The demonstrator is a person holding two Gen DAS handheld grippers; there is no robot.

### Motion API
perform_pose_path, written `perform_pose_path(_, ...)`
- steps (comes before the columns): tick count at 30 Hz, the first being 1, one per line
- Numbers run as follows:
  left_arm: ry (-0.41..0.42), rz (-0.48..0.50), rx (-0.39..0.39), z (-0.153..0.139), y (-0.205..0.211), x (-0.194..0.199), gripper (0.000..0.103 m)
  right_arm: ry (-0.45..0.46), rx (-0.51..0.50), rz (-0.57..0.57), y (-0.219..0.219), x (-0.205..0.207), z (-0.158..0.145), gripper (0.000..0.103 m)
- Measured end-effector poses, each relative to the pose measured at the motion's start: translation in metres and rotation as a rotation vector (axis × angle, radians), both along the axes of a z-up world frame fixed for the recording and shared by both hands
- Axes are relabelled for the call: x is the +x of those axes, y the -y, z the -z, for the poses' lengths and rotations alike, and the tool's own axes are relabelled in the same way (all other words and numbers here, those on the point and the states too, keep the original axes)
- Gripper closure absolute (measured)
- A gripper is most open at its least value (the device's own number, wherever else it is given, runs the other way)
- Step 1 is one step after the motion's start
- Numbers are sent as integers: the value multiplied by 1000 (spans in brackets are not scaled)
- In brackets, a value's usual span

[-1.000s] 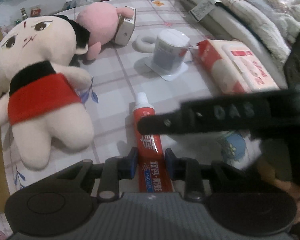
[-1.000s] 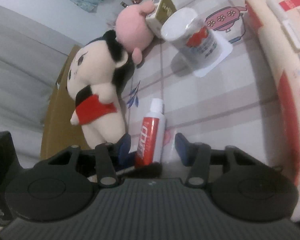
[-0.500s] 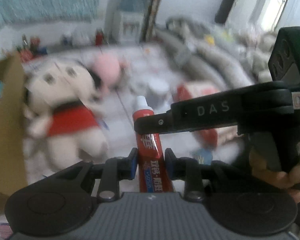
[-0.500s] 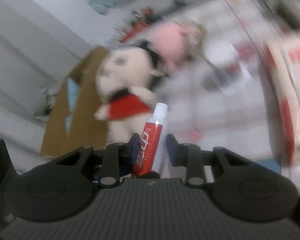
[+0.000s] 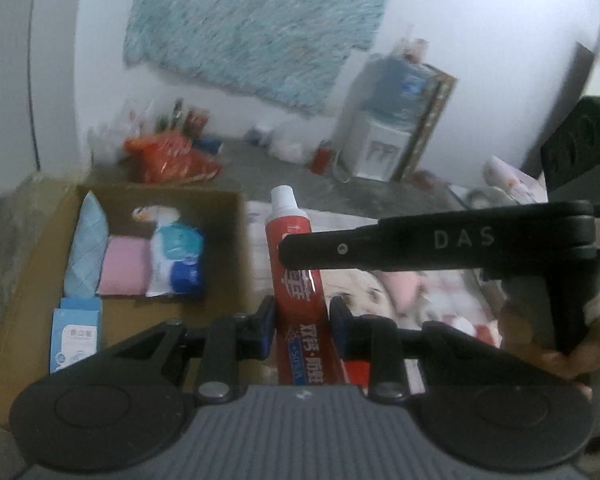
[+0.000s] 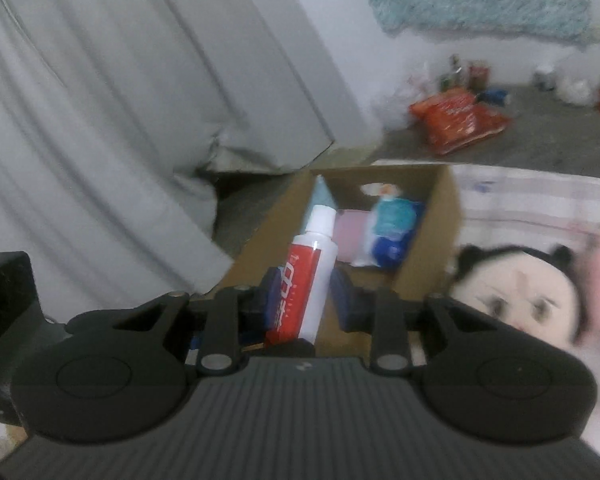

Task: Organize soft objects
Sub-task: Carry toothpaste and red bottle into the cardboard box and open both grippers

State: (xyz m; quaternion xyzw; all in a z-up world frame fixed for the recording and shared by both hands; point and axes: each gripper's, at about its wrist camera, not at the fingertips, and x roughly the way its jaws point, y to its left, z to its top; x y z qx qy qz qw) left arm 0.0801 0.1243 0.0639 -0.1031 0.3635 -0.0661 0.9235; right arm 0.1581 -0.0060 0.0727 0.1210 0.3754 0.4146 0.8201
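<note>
Left wrist view: toothpaste tube (image 5: 296, 280), red and white, cap uppermost, centre of frame, pinched at its lower body by the left gripper (image 5: 302, 322). Right gripper (image 5: 300, 250) enters from the right edge as a black finger laid across the tube's upper part, a hand (image 5: 572, 356) on its handle at lower right. Right wrist view: the same tube (image 6: 306, 276) stands between the right gripper's (image 6: 306, 294) blue pads, jaws closing on it; the left-hand pad meets the tube, while contact at the right-hand pad is unclear. Cardboard box (image 5: 236, 216), left of centre, open-topped, holds a pale blue cushion (image 5: 86, 248), a pink pad (image 5: 126, 270) and a blue-and-white packet (image 5: 178, 262) along its far side; a light blue sachet (image 5: 74, 336) lies nearer. Judged step: carry to the box. Handling advice: keep both grips level with each other so the soft tube does not bend, clear the box's near wall (image 6: 428, 236), and set down on the bare cardboard floor in the near half. Plush doll (image 6: 516, 296), lower right, lies just beside the box; room is open on the left, towards the grey curtain (image 6: 120, 120).
</note>
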Motion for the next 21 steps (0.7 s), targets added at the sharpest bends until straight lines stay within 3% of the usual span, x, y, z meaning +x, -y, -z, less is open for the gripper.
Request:
perform_pose_path(9,-160,-51,-118,61,-75,109,73,-113,-148,-48,-104,122,34,78)
perform_pose_path(18,-245,-23,-147,112,-81,181,72,-124,-298,7,-140,194,88,79)
perform_pose_path(19,-275,-27,-149,120,-81,189,69,-118,-316,14,-142,198,92,77)
perform_pose_path(21,-283,-20,-163,133,-82,198,53,-81,-342,40,-141,204,94,77)
